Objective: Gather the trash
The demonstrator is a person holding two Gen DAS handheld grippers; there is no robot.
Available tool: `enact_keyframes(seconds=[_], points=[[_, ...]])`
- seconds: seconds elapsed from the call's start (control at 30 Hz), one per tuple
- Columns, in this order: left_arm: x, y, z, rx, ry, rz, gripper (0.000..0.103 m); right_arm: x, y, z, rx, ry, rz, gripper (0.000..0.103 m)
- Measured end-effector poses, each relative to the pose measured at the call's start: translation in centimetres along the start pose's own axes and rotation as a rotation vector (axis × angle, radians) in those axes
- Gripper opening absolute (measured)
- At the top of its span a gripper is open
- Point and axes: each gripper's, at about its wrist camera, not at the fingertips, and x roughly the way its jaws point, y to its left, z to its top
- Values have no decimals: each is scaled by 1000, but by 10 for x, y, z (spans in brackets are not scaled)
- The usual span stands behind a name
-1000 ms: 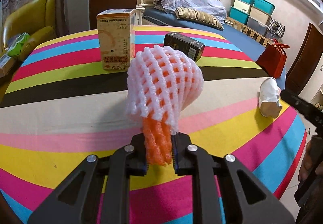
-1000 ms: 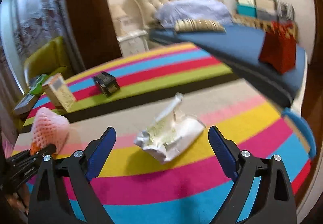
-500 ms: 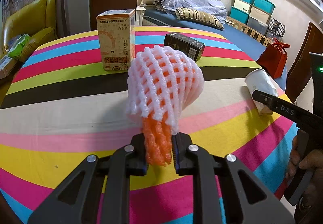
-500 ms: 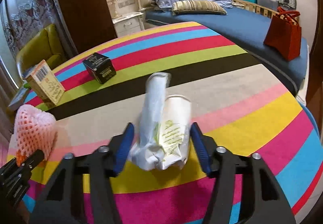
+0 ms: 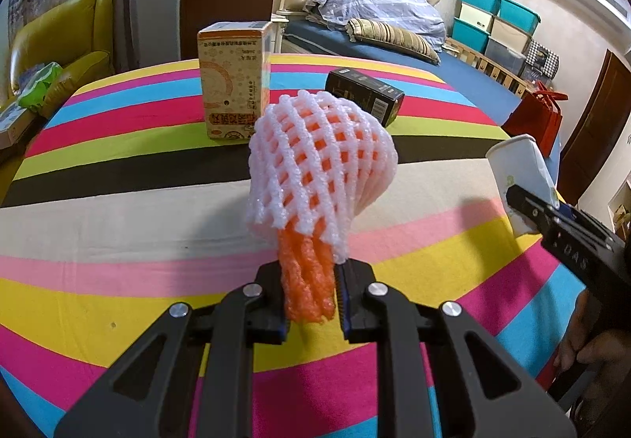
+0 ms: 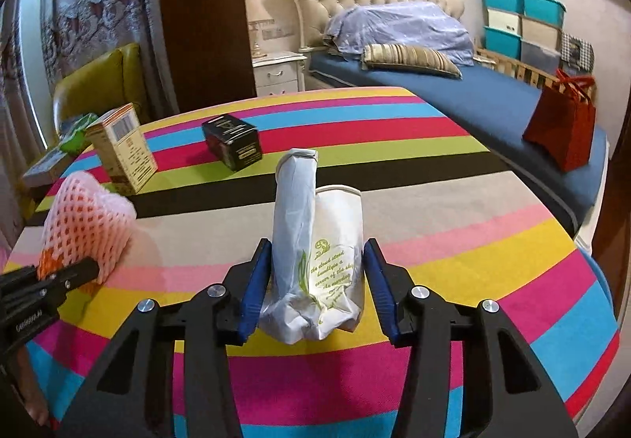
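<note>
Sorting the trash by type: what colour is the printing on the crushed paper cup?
Green lettering and a leaf sketch on the crushed white paper cup, clearest in the right wrist view.

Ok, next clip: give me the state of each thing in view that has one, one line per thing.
foam fruit net: off the table, pinched at its orange end.
left gripper: shut on the foam fruit net.
paper cup: crushed, lifted, between the right pads.
right gripper: jaws closing, pads pressing the paper cup.
tan carton: standing upright on the table.
black box: lying on its side, closed.
</note>
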Motion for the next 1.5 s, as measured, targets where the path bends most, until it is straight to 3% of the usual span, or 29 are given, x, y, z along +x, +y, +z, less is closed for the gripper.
enact_keyframes(seconds=[0.4, 0.7, 1.07, 1.5], points=[[-6, 9, -1, -41, -30, -4, 18, -10, 9, -7, -27, -19, 6, 47], [-35, 8, -16, -20, -117, -9, 18, -17, 13, -10, -32, -34, 38, 47], [-95, 40, -38, -13, -218, 60, 18, -35, 50, -13, -92, -54, 164, 47], [-163, 115, -85, -92, -301, 186, 18, -59, 147, -25, -293, -52, 376, 47]])
